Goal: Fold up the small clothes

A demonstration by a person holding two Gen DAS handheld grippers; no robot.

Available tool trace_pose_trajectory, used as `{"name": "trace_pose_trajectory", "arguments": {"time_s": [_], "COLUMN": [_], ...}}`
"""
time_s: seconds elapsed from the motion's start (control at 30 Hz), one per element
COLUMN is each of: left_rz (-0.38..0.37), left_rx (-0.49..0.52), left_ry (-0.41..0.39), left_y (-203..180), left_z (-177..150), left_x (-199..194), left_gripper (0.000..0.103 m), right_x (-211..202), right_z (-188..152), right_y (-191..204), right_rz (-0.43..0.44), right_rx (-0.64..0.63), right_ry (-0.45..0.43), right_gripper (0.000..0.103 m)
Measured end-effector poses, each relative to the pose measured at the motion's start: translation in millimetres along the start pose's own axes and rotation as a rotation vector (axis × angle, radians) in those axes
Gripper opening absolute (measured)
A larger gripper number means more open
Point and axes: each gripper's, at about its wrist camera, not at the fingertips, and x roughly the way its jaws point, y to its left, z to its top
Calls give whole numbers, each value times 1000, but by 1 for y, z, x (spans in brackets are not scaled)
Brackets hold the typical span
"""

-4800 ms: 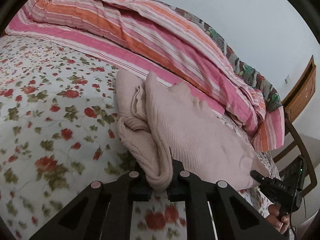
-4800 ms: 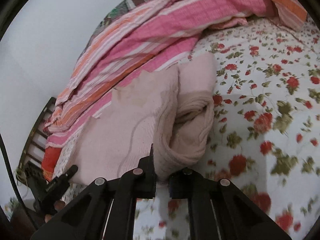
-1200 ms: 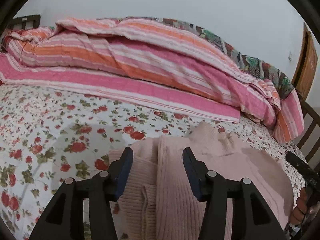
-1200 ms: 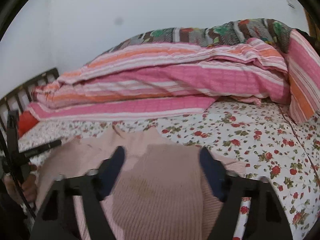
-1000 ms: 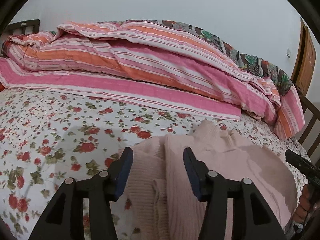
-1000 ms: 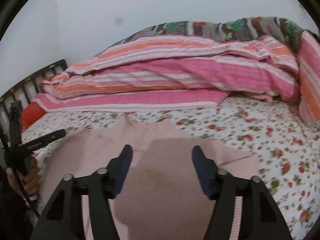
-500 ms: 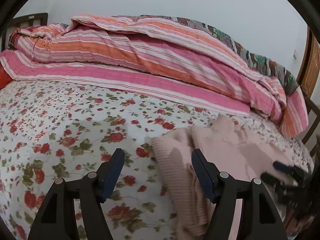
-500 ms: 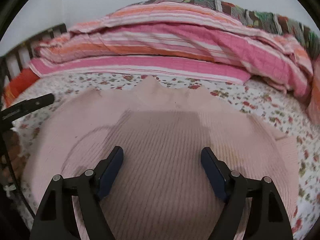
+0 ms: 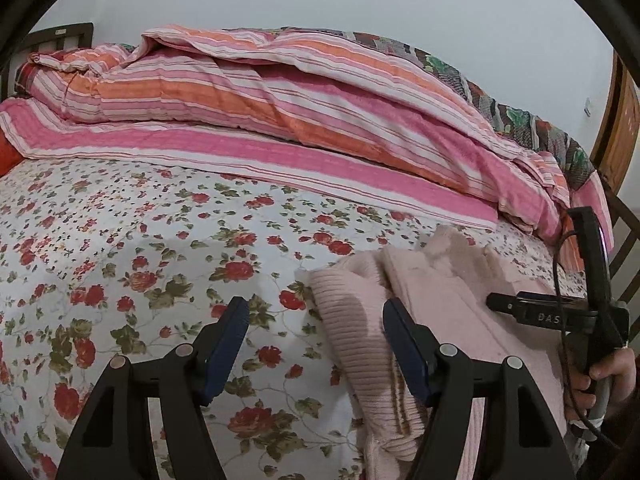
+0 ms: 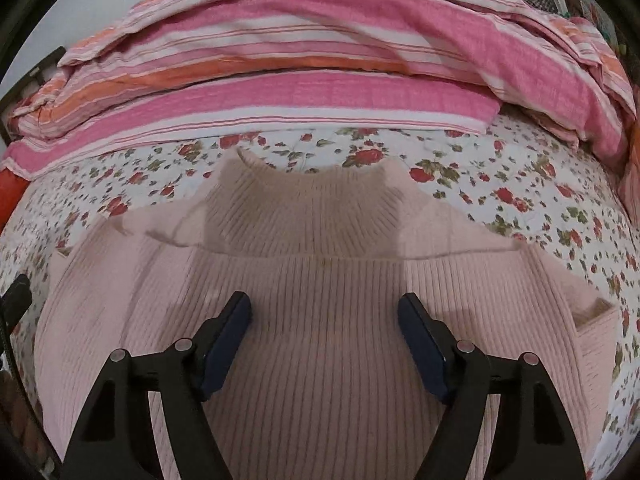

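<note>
**Pink ribbed sweater spread under my two open grippers**

Pale pink, rib-knit and high-necked, the sweater (image 10: 320,320) lies flat on the white bedsheet printed with red roses (image 9: 140,248), its neck pointing toward the heap of pink, orange and white striped quilt (image 9: 280,112) piled along the far side of the bed.

My right gripper (image 10: 324,336) hangs over the middle of the sweater's chest, tilted steeply down at it, with the collar straight ahead of the fingertips. Its jaws stand wide, having just been opening and then easing in slightly, and they have hold of nothing; only the knit lies below the gap.

My left gripper (image 9: 316,344) sits at the sweater's left edge. One finger is over the bare floral sheet, the other over the bunched, folded side of the knit, so that edge lies between the jaws. These have just been opening too and grip nothing, though I can't quite tell whether the inner pad brushes the fabric. My right hand (image 9: 600,380) shows at the frame's edge, around its handle.
</note>
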Motion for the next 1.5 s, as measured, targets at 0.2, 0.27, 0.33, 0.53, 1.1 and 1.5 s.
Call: {"name": "trace_pose_trajectory", "arguments": {"time_s": [0.2,0.27,0.33,0.53,1.1,1.5], "left_rz": [-26,-43,-57,-110,-218,-293], "left_rx": [-2,-8,-13,-40,-79,-139], "left_ry": [8,10,9,18,88,194], "left_y": [-2,-2,-2,-3,-7,-15], "left_z": [0,0,0,1,-13,-100], "left_x": [-1,-1,-2,-4,-35,-57], "left_gripper": [67,67,67,67,68,68], "right_x": [-11,-19,-30,-60,-99,-142], "right_z": [-7,-12,-19,-46,-129,-146], "right_y": [-2,-4,-5,3,25,-8], "right_rz": [26,43,57,100,32,194], "right_rx": [-16,-14,-19,-54,-135,-78], "right_ry": [-18,-26,-45,-90,-169,-312], "right_gripper": [74,73,73,72,70,69]}}
